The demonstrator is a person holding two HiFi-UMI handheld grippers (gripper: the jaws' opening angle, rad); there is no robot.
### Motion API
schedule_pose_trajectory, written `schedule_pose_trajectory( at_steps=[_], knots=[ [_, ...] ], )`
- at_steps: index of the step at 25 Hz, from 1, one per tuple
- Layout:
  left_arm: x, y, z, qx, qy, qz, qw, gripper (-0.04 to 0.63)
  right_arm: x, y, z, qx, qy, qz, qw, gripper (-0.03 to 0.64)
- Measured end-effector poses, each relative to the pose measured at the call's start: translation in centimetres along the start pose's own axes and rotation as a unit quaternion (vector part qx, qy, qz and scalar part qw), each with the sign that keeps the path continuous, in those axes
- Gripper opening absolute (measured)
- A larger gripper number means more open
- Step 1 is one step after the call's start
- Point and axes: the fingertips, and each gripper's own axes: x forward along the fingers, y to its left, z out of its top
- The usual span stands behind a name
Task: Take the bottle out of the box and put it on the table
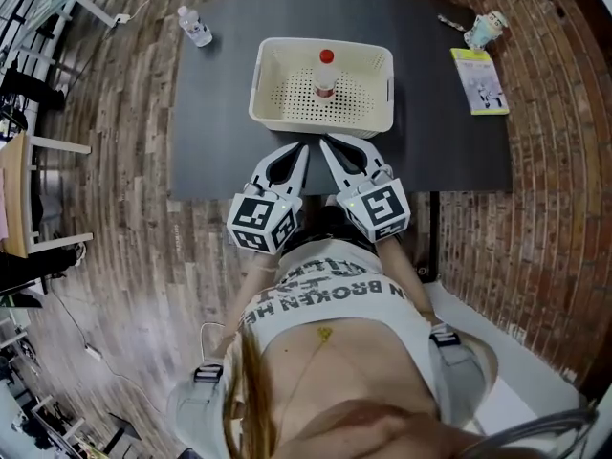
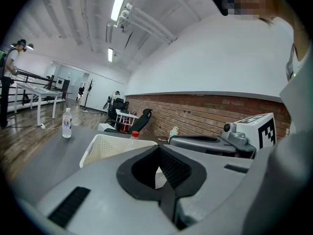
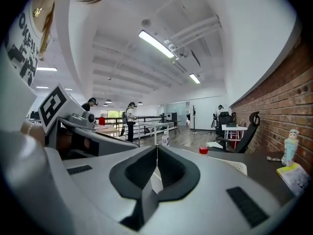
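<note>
A small clear bottle with a red cap stands upright inside a cream perforated basket on the dark table. Both grippers hover side by side over the table's near edge, just short of the basket and pointing at it. My left gripper is shut with nothing in it, and my right gripper is likewise shut and empty. In the left gripper view the closed tips meet in front of the basket, with the red cap above its rim. In the right gripper view the cap shows right of the closed tips.
A second clear bottle stands near the table's far left corner. A yellow booklet and a small pale figure lie at the table's right side. A wooden floor, chairs and a brick wall surround the table.
</note>
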Motion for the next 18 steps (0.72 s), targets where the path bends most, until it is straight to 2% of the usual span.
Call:
schedule_pose_trajectory(
  at_steps=[6,12,18],
  knots=[
    [2.7,0.5,0.1,-0.003,-0.001,0.020,0.9998,0.005,0.9,-2.9,-0.8,-0.004,0.009,0.019,1.000,0.009],
    [2.9,2.6,0.0,-0.011,0.007,0.041,0.9991,0.005,2.9,-2.8,-1.0,-0.007,0.021,0.035,0.999,0.009],
    [3.3,4.6,0.9,0.002,0.023,0.005,0.9997,0.005,4.6,-2.7,-0.6,0.007,0.025,-0.003,1.000,0.009]
  ],
)
